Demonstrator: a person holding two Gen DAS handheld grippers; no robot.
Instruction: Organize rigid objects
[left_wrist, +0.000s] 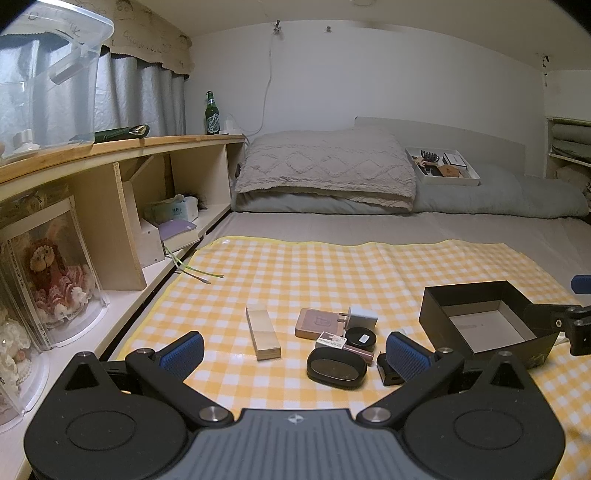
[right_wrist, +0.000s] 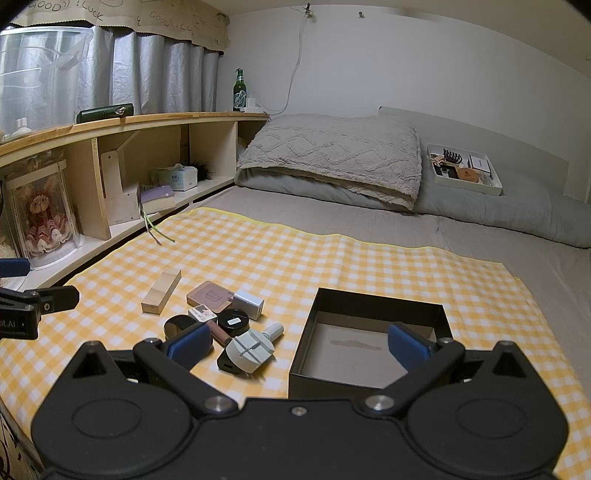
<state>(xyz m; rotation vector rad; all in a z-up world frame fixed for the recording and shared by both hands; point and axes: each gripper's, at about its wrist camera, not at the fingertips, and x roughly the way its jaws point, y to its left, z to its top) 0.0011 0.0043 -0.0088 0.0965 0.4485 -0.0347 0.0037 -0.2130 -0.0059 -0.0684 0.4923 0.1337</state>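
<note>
A cluster of small rigid items lies on the yellow checked mat (left_wrist: 295, 266): a wooden block (left_wrist: 263, 334), a pink compact (left_wrist: 318, 323), a white charger (left_wrist: 362, 317), a round black jar (left_wrist: 361, 338) and a black oval case (left_wrist: 337, 367). My left gripper (left_wrist: 295, 352) hovers open just in front of them, holding nothing. An empty black box (right_wrist: 376, 304) stands to their right. In the right wrist view a grey tool (right_wrist: 251, 350) lies beside the wooden block (right_wrist: 161, 291) and the jar (right_wrist: 233, 320). My right gripper (right_wrist: 298, 344) is open, one finger over the box, holding nothing.
A wooden shelf unit (left_wrist: 110, 177) with dolls, books and a green bottle (left_wrist: 212, 114) runs along the left. Pillows (left_wrist: 325, 166) and a white tray (left_wrist: 443, 168) of small items lie at the far end of the bed. A clear plastic bin (left_wrist: 44, 74) stands on the shelf.
</note>
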